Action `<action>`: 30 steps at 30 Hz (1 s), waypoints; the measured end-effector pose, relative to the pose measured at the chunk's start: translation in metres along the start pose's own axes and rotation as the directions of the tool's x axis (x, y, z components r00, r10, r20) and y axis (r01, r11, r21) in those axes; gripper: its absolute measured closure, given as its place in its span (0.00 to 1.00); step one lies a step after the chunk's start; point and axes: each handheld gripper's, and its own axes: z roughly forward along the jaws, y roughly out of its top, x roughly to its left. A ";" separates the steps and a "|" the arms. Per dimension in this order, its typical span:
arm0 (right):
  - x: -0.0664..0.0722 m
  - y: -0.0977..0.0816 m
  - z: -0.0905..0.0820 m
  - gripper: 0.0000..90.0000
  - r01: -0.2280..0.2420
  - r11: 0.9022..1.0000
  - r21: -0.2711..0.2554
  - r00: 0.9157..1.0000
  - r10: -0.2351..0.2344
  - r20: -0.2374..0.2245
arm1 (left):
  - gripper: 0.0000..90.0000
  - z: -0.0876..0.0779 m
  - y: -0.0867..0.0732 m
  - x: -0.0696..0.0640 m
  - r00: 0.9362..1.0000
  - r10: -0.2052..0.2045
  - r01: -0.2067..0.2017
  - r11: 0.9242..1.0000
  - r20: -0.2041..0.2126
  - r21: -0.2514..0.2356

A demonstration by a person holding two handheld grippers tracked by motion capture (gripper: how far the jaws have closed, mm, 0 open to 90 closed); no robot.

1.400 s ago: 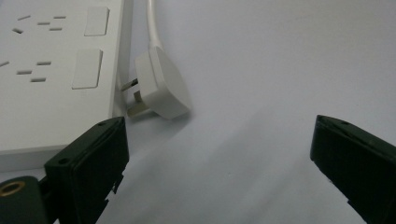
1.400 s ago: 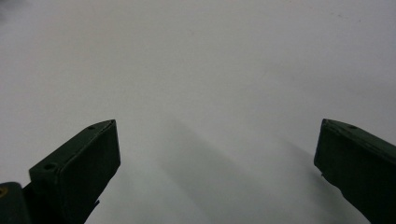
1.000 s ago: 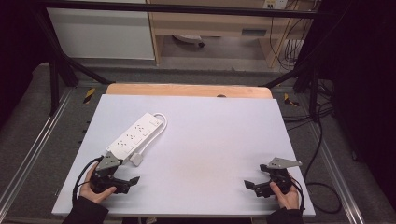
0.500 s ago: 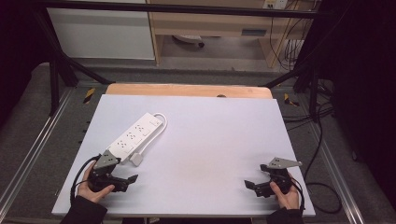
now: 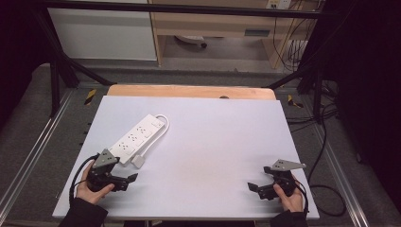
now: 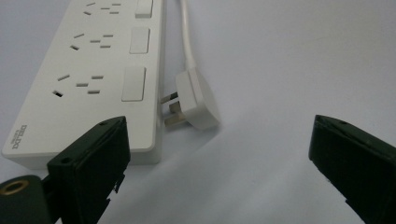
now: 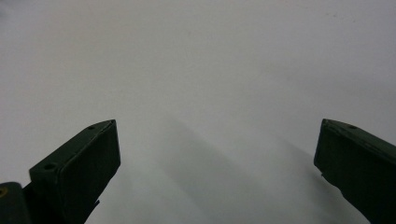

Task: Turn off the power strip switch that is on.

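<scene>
From above, your left tool sits just short of the power strip on the surface; your right tool waits well apart. Left gripper view: jaws apart, plug beside the strip, probably light and rigid; grip its flat sides. Right gripper view: jaws apart over bare surface.

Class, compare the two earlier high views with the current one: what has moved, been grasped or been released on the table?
Nothing has visibly changed. The left gripper sits open near the end of the power strip, close to its plug, and the right gripper sits open over bare table, both as before. Nothing has been grasped or released.
</scene>
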 end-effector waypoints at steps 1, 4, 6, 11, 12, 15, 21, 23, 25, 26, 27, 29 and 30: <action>0.000 0.000 0.000 0.01 0.000 1.000 0.000 1.000 0.000 0.000 | 0.06 0.000 0.001 0.000 1.000 -0.003 0.003 1.000 -0.005 0.002; 0.000 0.000 0.000 0.01 0.002 1.000 -0.001 1.000 -0.002 0.001 | 0.06 -0.001 0.002 0.001 1.000 -0.005 0.005 1.000 -0.011 0.002; 0.000 0.000 0.000 0.01 0.002 1.000 -0.002 1.000 -0.002 0.000 | 0.06 0.000 0.002 0.001 1.000 -0.006 0.006 1.000 -0.013 0.002; 0.000 0.000 0.000 0.01 0.002 1.000 0.000 1.000 -0.002 0.002 | 0.06 0.000 0.006 0.001 1.000 -0.001 0.001 1.000 -0.018 0.007; 0.000 0.000 0.000 0.01 0.003 1.000 0.000 1.000 -0.003 0.002 | 0.06 0.000 0.006 0.001 1.000 -0.001 0.001 1.000 -0.018 0.007; 0.000 0.000 0.000 0.01 0.004 1.000 0.000 1.000 -0.004 0.001 | 0.06 0.000 0.008 0.001 1.000 -0.003 0.003 1.000 -0.025 0.009; 0.000 0.000 0.001 0.01 0.005 1.000 0.004 1.000 -0.005 0.006 | 0.06 -0.003 0.013 0.000 1.000 0.002 -0.002 1.000 -0.024 -0.002; 0.000 0.000 0.001 0.01 0.007 1.000 0.006 1.000 -0.007 0.010 | 0.06 -0.004 0.014 0.001 1.000 0.004 -0.004 1.000 -0.023 0.000; 0.000 0.000 0.000 0.01 0.004 1.000 0.006 1.000 -0.004 0.009 | 0.06 -0.003 0.016 0.001 1.000 0.003 -0.003 1.000 -0.026 0.001; 0.000 0.000 0.000 0.01 0.001 1.000 0.005 1.000 -0.001 0.009 | 0.06 -0.003 0.016 0.001 1.000 0.003 -0.003 1.000 -0.026 0.001; 0.000 0.000 0.000 0.01 0.000 1.000 0.006 1.000 0.000 0.009 | 0.06 -0.003 0.017 0.001 1.000 0.004 -0.004 1.000 -0.027 0.004; 0.000 0.000 0.000 0.01 0.003 1.000 0.004 1.000 -0.003 0.011 | 0.06 -0.003 0.018 0.002 1.000 0.005 -0.005 1.000 -0.026 0.005; 0.000 0.000 0.000 0.01 0.002 1.000 0.003 1.000 -0.002 0.011 | 0.06 -0.003 0.018 0.002 1.000 0.006 -0.006 1.000 -0.027 0.007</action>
